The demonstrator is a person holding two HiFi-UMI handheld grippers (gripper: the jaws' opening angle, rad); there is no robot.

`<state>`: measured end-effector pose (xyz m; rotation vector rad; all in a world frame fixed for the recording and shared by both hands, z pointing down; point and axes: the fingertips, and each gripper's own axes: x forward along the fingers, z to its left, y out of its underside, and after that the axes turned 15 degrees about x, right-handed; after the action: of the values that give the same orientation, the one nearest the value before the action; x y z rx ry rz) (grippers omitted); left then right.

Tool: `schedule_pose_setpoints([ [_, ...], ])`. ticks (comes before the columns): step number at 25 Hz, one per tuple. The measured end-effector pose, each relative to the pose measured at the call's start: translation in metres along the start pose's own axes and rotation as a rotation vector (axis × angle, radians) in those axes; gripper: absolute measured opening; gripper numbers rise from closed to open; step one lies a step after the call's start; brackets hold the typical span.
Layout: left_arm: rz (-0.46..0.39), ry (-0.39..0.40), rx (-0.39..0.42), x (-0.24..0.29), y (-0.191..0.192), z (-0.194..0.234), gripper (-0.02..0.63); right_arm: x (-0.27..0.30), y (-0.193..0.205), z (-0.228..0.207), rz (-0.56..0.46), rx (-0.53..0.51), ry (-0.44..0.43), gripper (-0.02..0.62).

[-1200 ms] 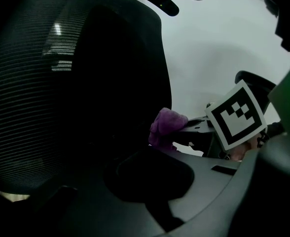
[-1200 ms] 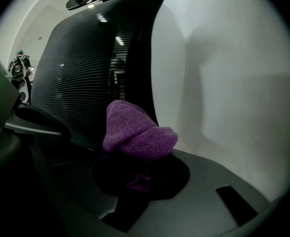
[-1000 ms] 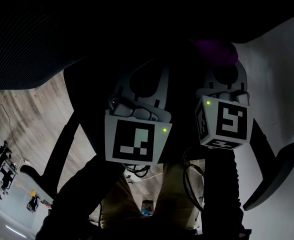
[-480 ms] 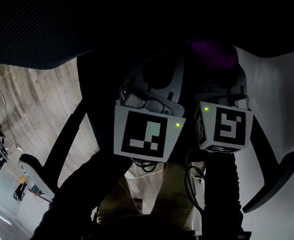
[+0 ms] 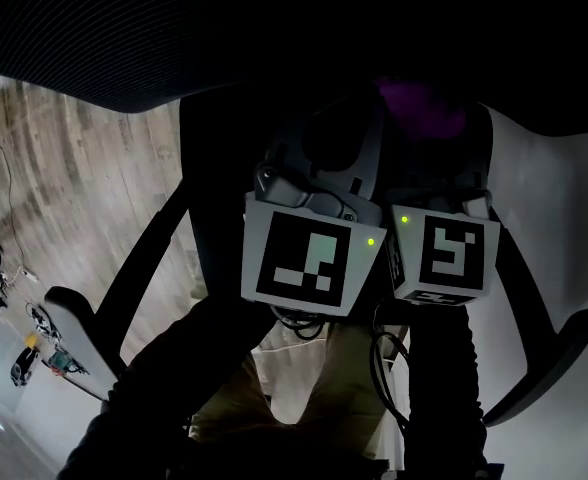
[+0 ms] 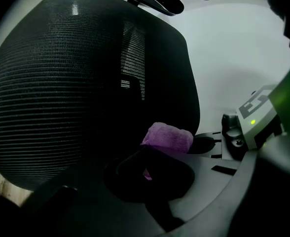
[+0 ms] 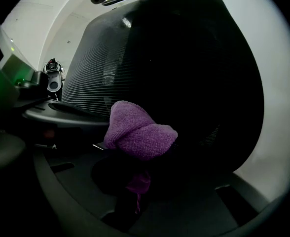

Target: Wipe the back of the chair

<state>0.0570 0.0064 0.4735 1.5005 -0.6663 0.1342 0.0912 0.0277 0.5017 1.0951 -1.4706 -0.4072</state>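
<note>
The chair back (image 7: 184,58) is a broad black mesh panel that fills most of both gripper views and runs along the top of the head view. The right tool (image 7: 135,168) is clamped on a purple cloth (image 7: 137,130). The cloth bunches above the jaw tips right against the lower middle of the chair back, and a thin tail of it hangs down between the jaws.

The left tool (image 6: 147,171) sits just beside the right one, also at the lower part of the chair back. Its jaws are a dark mass in the dim light, with the cloth at their tips and a sliver of purple showing in the gap. I cannot tell whether they pinch it.

Below the chair back, the two marker cubes (image 5: 309,263) are almost touching. An armrest (image 5: 554,358) juts out at the lower right.
</note>
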Motion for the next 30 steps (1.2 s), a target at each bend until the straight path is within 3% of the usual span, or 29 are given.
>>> schedule_pose_setpoints([
  [20,-0.007,-0.184,-0.084,-0.047,0.028,0.057,0.009,0.02,0.008,0.079,0.033,-0.05,-0.146,0.054],
  [26,-0.012,-0.228,-0.066,-0.059,0.03,0.071,0.009,0.023,0.007,0.098,0.045,-0.06,-0.181,0.054],
  [30,-0.027,-0.266,-0.109,-0.07,0.04,0.083,0.009,0.029,0.011,0.117,0.055,-0.128,-0.228,0.054],
])
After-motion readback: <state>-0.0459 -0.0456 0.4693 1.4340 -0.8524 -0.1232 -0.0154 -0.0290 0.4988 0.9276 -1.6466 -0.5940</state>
